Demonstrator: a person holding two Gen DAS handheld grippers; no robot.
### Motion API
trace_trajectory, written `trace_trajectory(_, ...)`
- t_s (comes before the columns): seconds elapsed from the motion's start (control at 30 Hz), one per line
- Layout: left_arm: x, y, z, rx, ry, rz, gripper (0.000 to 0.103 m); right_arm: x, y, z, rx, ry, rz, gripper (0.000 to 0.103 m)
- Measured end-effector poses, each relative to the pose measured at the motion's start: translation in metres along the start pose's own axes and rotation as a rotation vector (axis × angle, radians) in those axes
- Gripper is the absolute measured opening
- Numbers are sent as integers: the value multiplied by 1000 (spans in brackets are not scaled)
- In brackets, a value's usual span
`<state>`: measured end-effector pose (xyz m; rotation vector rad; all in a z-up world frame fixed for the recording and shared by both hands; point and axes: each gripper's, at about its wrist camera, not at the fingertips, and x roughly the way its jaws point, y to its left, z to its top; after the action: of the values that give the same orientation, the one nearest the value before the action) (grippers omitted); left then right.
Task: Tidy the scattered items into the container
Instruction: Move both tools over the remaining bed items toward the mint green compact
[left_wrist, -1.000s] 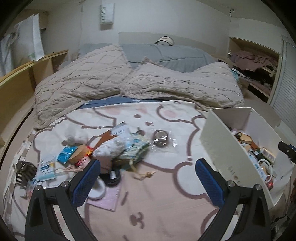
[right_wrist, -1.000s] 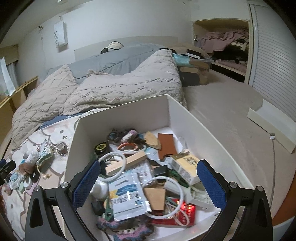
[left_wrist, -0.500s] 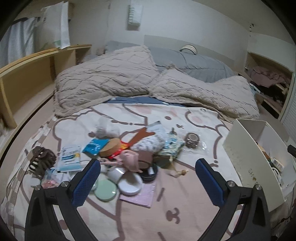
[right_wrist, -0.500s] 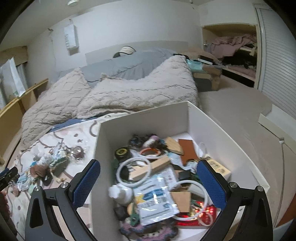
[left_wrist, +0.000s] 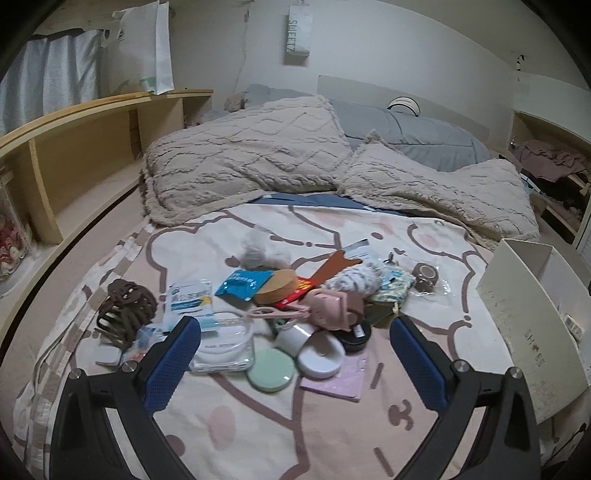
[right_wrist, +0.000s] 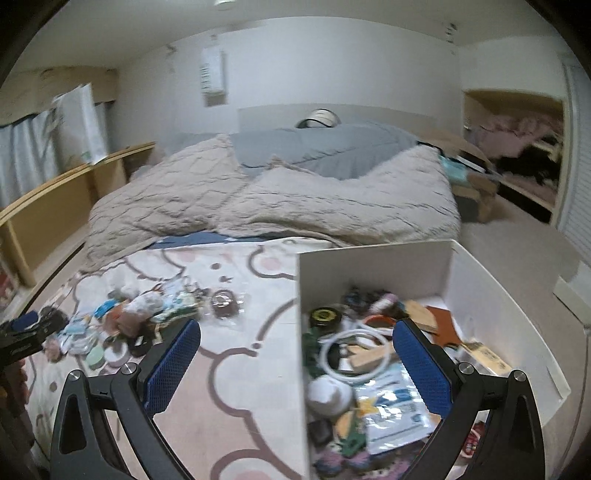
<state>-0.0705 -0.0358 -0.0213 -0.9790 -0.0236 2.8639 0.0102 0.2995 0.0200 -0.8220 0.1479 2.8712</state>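
Both your grippers hang empty with fingers spread wide

Your left gripper hovers over the pile of small items on the bedspread; your right gripper straddles the near wall of the white box, already part full

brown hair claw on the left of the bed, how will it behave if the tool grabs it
The brown hair claw looks like rigid plastic, so probably stiff and light. Its open curved teeth may snag the blanket or slip between pads. Sprung jaws could flex if squeezed across them.
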Motion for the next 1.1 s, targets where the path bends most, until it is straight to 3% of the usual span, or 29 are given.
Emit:
trace_trajectory(0.2, 8, 16, -10, -33, 41, -8, 103, 2, 32, -6, -78, 5, 67, 103)
trace_trajectory(0.43, 36, 23, -27, -22, 161, -42, 103, 12, 60, -19, -135, 22, 129, 103)
trace_trajectory(0.63, 60, 22, -43, 1, 248, -32, 103, 32, 76, -35, -177, 90, 147, 103)
trace_trajectory(0.83, 75, 28, -53, -13, 280, -13, 101, 57, 90, -52, -199, 183, 178, 103)
trace_trajectory(0.97, 86, 25, -58, 4, 298, -8, 92, 70, 95, -63, -198, 240, 199, 103)
trace_trajectory(1.1, 95, 20, -61, 27, 310, 9, 90, 80, 102, -74, -208, 283, 211, 103)
